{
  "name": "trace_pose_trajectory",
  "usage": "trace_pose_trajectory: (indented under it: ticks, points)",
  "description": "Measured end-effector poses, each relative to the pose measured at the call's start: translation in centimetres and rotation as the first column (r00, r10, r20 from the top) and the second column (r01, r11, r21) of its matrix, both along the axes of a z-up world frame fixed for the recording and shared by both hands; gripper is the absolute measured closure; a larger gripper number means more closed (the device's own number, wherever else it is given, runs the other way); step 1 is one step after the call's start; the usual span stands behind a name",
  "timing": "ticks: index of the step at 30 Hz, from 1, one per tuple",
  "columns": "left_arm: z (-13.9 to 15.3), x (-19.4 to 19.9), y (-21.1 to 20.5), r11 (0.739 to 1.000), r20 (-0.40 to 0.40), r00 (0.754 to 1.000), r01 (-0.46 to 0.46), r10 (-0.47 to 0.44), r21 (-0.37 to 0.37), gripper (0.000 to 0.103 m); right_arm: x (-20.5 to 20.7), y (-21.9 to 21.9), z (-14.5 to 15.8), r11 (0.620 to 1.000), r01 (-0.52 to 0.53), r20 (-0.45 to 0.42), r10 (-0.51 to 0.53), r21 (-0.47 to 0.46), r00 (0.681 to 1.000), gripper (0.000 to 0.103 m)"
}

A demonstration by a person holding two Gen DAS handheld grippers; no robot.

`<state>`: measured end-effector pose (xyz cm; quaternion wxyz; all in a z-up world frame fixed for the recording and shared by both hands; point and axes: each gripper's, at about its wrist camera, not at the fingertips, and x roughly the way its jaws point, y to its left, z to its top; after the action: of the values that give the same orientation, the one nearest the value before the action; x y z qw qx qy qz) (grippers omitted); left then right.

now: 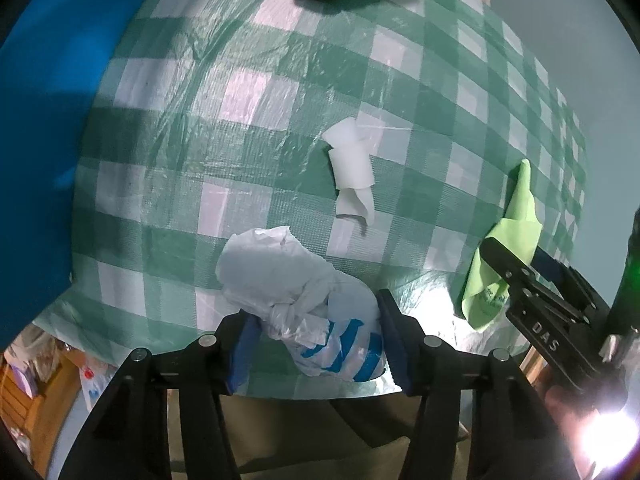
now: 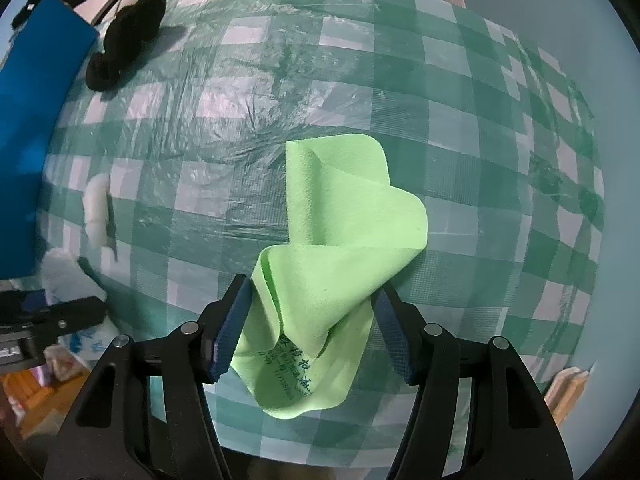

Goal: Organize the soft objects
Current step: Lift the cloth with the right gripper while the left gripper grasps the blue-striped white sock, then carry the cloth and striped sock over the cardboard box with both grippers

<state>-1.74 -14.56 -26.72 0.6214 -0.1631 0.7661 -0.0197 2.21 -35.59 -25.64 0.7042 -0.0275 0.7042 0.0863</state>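
Your left tool (image 1: 316,340) has its pads either side of the knotted plastic bag (image 1: 304,304) at the near edge of the worktop (image 1: 240,120). The pads look pressed into the bag, but it is soft and bulges between them, so you cannot be sure the grip is firm. Your right tool (image 2: 308,332) straddles the green cloth (image 2: 340,248), which lies near the right-hand edge; its pads touch the folds but stand wide, so treat it as released, not clenched.

Risks from here: the bag is slick film, and if you lift by the loose crinkled part and not the knot, it may slide out or unfurl. The cloth overhangs the near edge a little; a nudge from either pad could drag it off before you close. The worktop's thin plastic cover is wrinkled and may snag and lift with either item. Your two tools also sit near each other, so a sideways swing could knock them together.

The bag's long axis runs from its striped end by your left tool away and to the left, open end farthest. The cloth's long axis runs away from your right tool, its printed corner nearest you. The white scrap (image 1: 352,172) lies between them, and a black soft thing (image 2: 124,40) rests at the far left.
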Motion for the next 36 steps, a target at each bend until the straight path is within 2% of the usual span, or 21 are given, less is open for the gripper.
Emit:
trace_pose_trajectory:
  ticks: [2, 4, 5, 7, 13, 22, 28, 31, 36]
  points:
    - [0.7, 0.4, -0.3, 1.0, 0.012, 1.0, 0.02, -0.02, 0.007, 0.047, -0.1, 0.3, 0.1, 1.0, -0.001, 0.007, 0.001, -0.009, 1.0, 0.047]
    - [1.2, 0.7, -0.2, 0.999, 0.022, 0.999, 0.037, -0.037, 0.014, 0.047, -0.2, 0.5, 0.2, 1.0, -0.004, 0.015, 0.004, -0.004, 1.0, 0.067]
    - [1.4, 0.7, -0.1, 0.999, 0.026, 0.999, 0.045, -0.045, 0.017, 0.047, -0.3, 0.7, 0.2, 1.0, -0.004, 0.014, 0.003, 0.002, 1.0, 0.071]
    - [1.9, 1.0, 0.1, 0.998, 0.037, 0.997, 0.063, -0.064, 0.026, 0.048, -0.3, 0.9, 0.2, 1.0, -0.002, 0.005, 0.002, 0.027, 1.0, 0.09]
    - [4.3, 2.4, -0.3, 0.989, 0.094, 0.986, 0.13, -0.136, 0.069, 0.048, -0.2, 1.2, 0.9, 0.997, 0.001, 0.021, -0.002, 0.075, 1.0, 0.094]
    - [7.4, 1.9, 0.8, 0.967, 0.174, 0.956, 0.217, -0.238, 0.132, 0.048, 1.0, 3.4, 4.5, 0.993, -0.029, 0.082, 0.019, 0.115, 0.996, 0.094]
    - [8.8, 1.9, 1.5, 0.955, 0.205, 0.939, 0.246, -0.278, 0.166, 0.048, 1.8, 4.2, 6.9, 0.99, -0.052, 0.115, 0.037, 0.131, 0.993, 0.094]
    - [9.5, 1.8, 2.0, 0.949, 0.225, 0.929, 0.257, -0.294, 0.181, 0.048, 1.9, 2.1, 8.3, 0.989, -0.066, 0.131, 0.048, 0.135, 0.99, 0.094]
    - [11.0, 1.7, 3.2, 0.943, 0.252, 0.917, 0.263, -0.31, 0.203, 0.048, 2.1, 3.5, 9.9, 0.985, -0.09, 0.161, 0.066, 0.146, 0.985, 0.094]
